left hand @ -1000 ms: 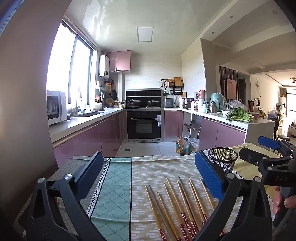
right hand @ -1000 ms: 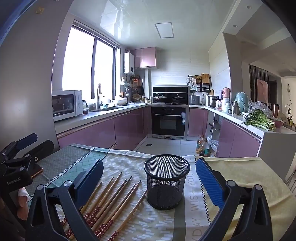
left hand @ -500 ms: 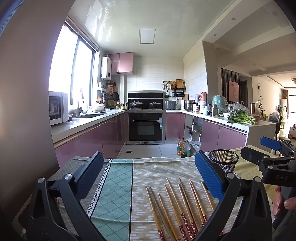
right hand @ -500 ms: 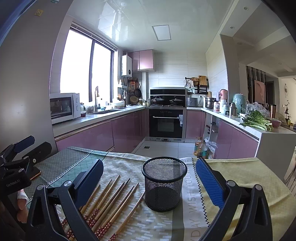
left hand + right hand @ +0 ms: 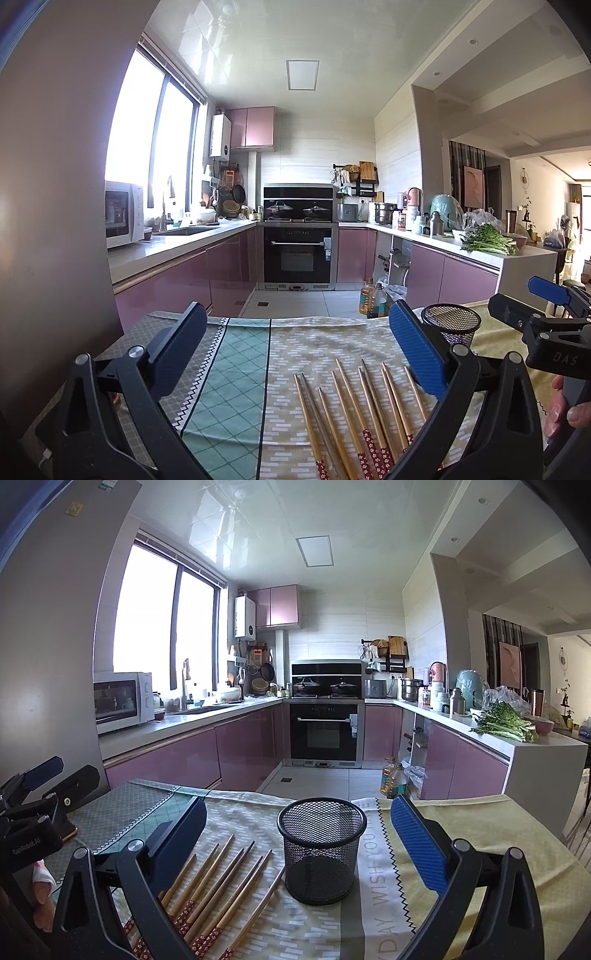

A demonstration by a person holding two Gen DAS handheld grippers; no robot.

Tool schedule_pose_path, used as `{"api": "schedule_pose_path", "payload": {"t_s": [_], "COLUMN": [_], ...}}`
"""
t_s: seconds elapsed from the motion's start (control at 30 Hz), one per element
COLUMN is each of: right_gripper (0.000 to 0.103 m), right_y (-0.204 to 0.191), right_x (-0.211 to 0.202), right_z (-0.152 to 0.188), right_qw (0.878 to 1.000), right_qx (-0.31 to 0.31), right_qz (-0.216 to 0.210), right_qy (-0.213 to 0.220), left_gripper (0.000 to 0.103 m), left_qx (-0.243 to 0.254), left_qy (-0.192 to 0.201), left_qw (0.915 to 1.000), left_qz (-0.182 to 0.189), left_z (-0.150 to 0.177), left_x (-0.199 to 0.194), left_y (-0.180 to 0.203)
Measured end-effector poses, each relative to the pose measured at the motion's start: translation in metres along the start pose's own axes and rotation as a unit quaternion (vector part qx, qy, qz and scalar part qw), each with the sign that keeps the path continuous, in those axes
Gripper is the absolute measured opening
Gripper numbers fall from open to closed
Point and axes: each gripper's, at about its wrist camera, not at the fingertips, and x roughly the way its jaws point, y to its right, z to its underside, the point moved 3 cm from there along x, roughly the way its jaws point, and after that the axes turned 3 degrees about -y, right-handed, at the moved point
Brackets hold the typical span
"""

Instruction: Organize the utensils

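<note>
Compared with a second ago, both cameras sit slightly higher and tip up: more ceiling shows, and the table edge has dropped lower in each view. Nothing on the table has moved.

The left gripper [image 5: 295, 350] hangs above the cloth with its jaws spread wide and nothing between them. The right gripper [image 5: 299, 834] is likewise wide apart and empty, held over the table with the mesh cup framed between its fingers but untouched.

The chopsticks [image 5: 358, 413] lie loose on the tablecloth [image 5: 236, 369], side by side in a rough fan, their red patterned ends toward the person. From the right wrist view they lie just left of the black mesh cup [image 5: 320, 853], which stands upright; the nearest stick ends close to its base, though I cannot tell whether it touches. The exact count of sticks is uncertain, as the gripper frames cover some.

The cloth is patterned: a green diamond panel to the left, beige dashes in the middle, yellow with lettering to the right.

Beyond the table is a U-shaped kitchen with pink cabinets [image 5: 243, 753], a built-in oven [image 5: 324, 731] at the far end, a microwave [image 5: 123, 701] on the left counter under a bright window, and leafy greens [image 5: 506, 720] on the right counter. Oil bottles [image 5: 393, 777] stand on the tiled floor.
</note>
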Motion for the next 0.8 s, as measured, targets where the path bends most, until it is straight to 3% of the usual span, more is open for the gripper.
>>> {"api": "schedule_pose_path", "payload": {"t_s": [0.8], "right_gripper": [0.097], "right_y": [0.0003], "right_x": [-0.0004], "right_z": [-0.0012], "right_qw": [1.000], "right_qx": [0.004], "right_qz": [0.004], "right_qy": [0.003], "left_gripper": [0.097], "left_qx": [-0.001], "left_qy": [0.004], "left_qw": [1.0000], "left_qz": [-0.003], "left_z": [-0.0021], "left_x": [-0.0025], "left_y": [0.0008]}}
